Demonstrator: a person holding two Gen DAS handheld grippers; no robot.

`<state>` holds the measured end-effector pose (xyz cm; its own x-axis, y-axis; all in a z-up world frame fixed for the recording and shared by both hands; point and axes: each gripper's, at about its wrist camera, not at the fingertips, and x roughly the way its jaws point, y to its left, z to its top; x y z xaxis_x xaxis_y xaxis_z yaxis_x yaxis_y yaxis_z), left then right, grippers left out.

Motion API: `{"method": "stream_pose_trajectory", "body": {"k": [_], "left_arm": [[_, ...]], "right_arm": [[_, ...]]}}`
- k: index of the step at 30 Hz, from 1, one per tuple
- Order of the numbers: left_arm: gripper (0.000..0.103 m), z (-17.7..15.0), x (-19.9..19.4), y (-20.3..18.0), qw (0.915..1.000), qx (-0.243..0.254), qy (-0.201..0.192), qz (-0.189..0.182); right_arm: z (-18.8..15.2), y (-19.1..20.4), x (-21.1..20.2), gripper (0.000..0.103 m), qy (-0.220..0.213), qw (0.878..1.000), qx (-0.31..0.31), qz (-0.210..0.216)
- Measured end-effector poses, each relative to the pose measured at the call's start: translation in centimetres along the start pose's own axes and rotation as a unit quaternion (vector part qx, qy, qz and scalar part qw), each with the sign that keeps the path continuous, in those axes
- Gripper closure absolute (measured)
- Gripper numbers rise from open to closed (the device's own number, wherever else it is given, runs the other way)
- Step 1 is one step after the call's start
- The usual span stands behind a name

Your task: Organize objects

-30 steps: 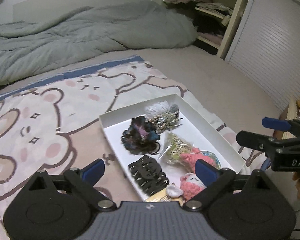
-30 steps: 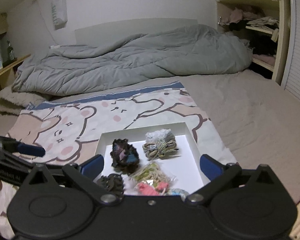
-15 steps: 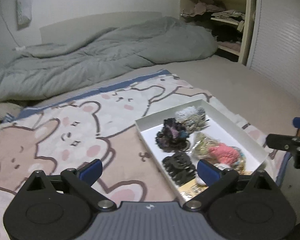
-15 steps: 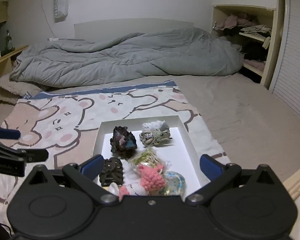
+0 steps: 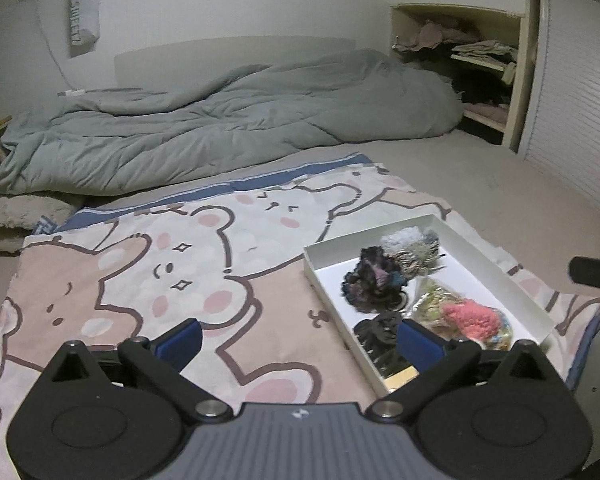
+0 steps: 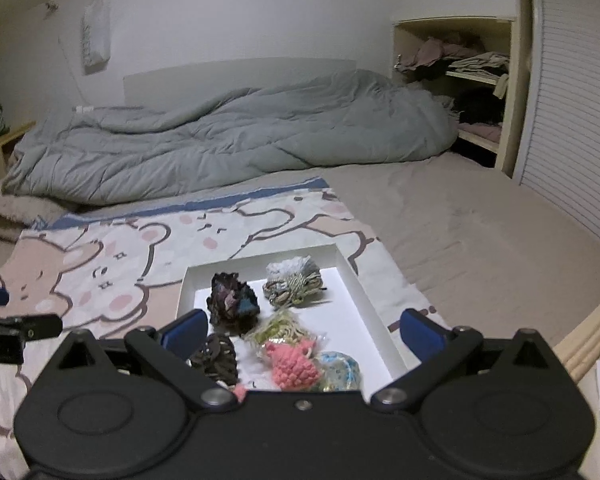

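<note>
A white shallow box (image 5: pixel 496 276) (image 6: pixel 360 292) lies on a bear-print blanket (image 5: pixel 160 280) (image 6: pixel 100 272) on the bed. In it are a dark scrunchie (image 5: pixel 374 280) (image 6: pixel 232 298), a grey-beige scrunchie (image 5: pixel 414 246) (image 6: pixel 296 280), a black claw clip (image 5: pixel 380 340) (image 6: pixel 216 358), a bagged yellow-green item (image 6: pixel 284 328), a pink knitted piece (image 5: pixel 474 318) (image 6: pixel 296 368) and a blue round item (image 6: pixel 340 370). My left gripper (image 5: pixel 300 338) is open and empty, left of the box. My right gripper (image 6: pixel 302 330) is open and empty over the box's near end.
A rumpled grey duvet (image 5: pixel 228 120) (image 6: pixel 228 136) lies across the far bed. Open shelves with clothes (image 5: pixel 468 64) (image 6: pixel 460 80) and a slatted door (image 5: pixel 576 100) stand at the right. The bed edge (image 6: pixel 588 344) runs at the right.
Both grippers have pulled back and tilted up from the box, so it looks smaller and more of the room shows. Both stay open and empty.
</note>
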<state>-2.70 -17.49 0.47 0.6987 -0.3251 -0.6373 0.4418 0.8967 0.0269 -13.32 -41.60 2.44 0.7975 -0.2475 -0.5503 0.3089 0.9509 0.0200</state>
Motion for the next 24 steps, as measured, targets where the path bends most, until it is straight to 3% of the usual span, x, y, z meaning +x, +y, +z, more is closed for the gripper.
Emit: {"method": "stream_pose_trajectory", "body": {"k": [9, 24], "left_arm": [[0.001, -0.3, 0.3, 1.0, 0.9999, -0.003, 0.007, 0.011], [0.001, -0.4, 0.5, 0.7, 0.9999, 0.002, 0.008, 0.014]], "right_arm": [[-0.1, 0.2, 1.3, 0.000, 0.039, 0.999, 0.006, 0.011], [0.1, 1.4, 1.6, 0.000, 0.048, 0.999, -0.025, 0.001]]}}
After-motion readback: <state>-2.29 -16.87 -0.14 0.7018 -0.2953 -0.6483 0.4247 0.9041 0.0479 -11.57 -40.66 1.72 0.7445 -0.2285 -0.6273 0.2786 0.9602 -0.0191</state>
